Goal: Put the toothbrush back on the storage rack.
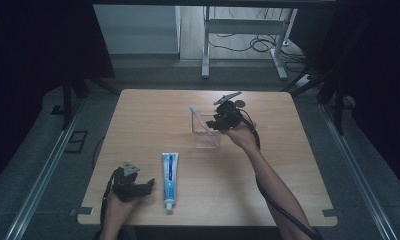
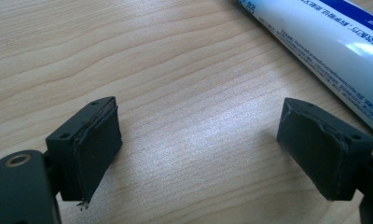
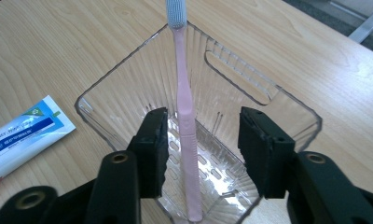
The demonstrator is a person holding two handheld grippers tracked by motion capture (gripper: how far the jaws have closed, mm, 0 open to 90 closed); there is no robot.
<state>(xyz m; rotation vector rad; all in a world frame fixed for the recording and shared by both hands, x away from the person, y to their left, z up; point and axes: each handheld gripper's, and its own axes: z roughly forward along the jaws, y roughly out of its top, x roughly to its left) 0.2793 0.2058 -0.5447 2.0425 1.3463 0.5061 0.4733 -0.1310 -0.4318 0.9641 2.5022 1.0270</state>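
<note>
Clear plastic holder [image 1: 206,131] sits on the tabletop [image 1: 153,112] right of centre in the high view, w/ one pink toothbrush [image 1: 199,121] in it. In the right gripper view the holder [image 3: 110,95] is ribbed and square-ish, w/ a slot cut in its far wall; the toothbrush [image 3: 184,107] stands inside, foot on the holder's floor at the bottom of the frame, grey-blue bristle head up past the rim at top centre. Long axis runs near vertical in that frame; in the high view it leans up and left.

Right hand-held gripper [image 3: 201,144] hangs over the holder's mouth, about half open. The handle stands between the pads, closer to the left one; can't tell if it touches, and the right pad is clear of it. No squeeze on it.

Left hand-held gripper [image 1: 138,186] is at lower left of the high view, spread wide, holding nothing, bare tabletop between its pads. Toothpaste tube [image 1: 169,179] lies flat just beside it, cap toward the bottom of the frame.
</note>
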